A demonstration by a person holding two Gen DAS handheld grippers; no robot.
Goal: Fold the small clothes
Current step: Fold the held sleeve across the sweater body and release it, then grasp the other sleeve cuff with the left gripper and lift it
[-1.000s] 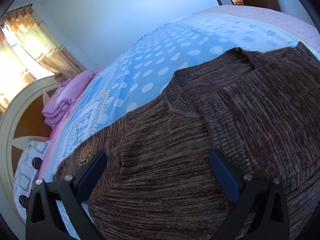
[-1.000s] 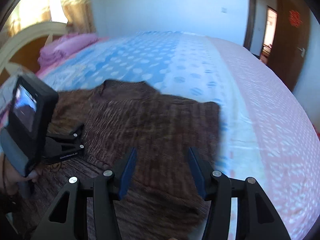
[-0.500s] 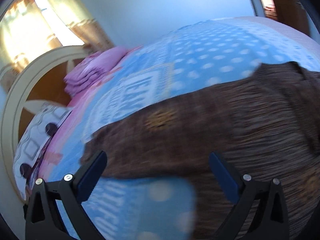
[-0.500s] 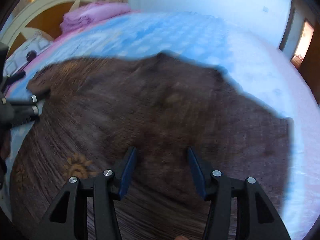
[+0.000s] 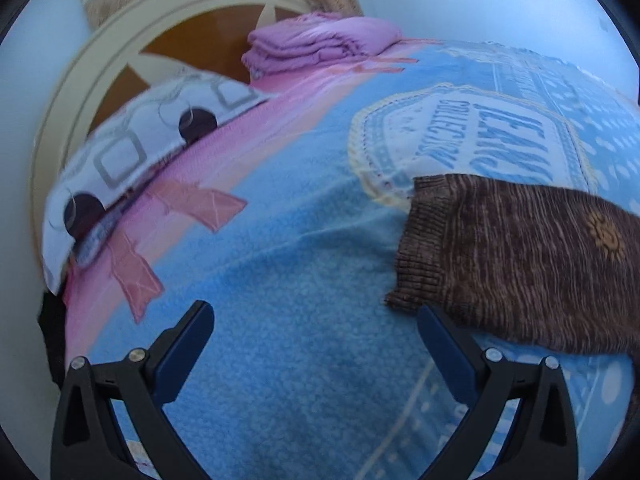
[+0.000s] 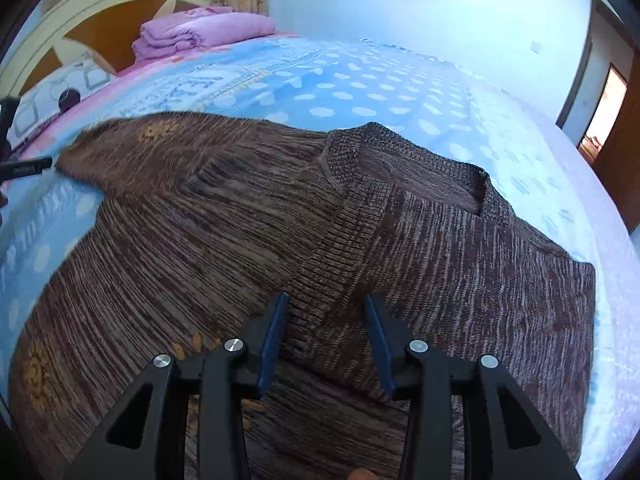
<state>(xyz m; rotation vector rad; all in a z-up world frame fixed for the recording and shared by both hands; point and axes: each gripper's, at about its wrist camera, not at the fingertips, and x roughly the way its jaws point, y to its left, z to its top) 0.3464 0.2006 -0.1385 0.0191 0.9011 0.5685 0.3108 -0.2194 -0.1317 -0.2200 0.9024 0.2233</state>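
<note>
A brown knit sweater (image 6: 224, 216) lies flat on the blue bed blanket (image 6: 360, 92), its V-neck (image 6: 400, 160) away from me. One sleeve is folded across the body, and its ribbed cuff (image 6: 328, 276) lies between the fingers of my right gripper (image 6: 326, 298). The jaws are closing, and the pads do not press on the cloth. The other sleeve (image 5: 520, 252) stretches out to the left. Its cuff (image 5: 416, 256) lies just past the right finger of my left gripper (image 5: 314, 308), which is open over bare blanket (image 5: 288, 264). The left gripper's tip (image 6: 28, 166) shows beside that sleeve end.
A folded pink quilt (image 5: 320, 46) and a white patterned pillow (image 5: 136, 148) lie by the cream and wood headboard (image 5: 120, 52). The pink side of the bed (image 6: 580, 184) runs to the right. A wooden door (image 6: 624, 128) stands at the far right.
My left gripper has swung left off the sweater's body to the end of the outstretched sleeve. My right gripper has come down closer to the sweater and its jaws have narrowed.
</note>
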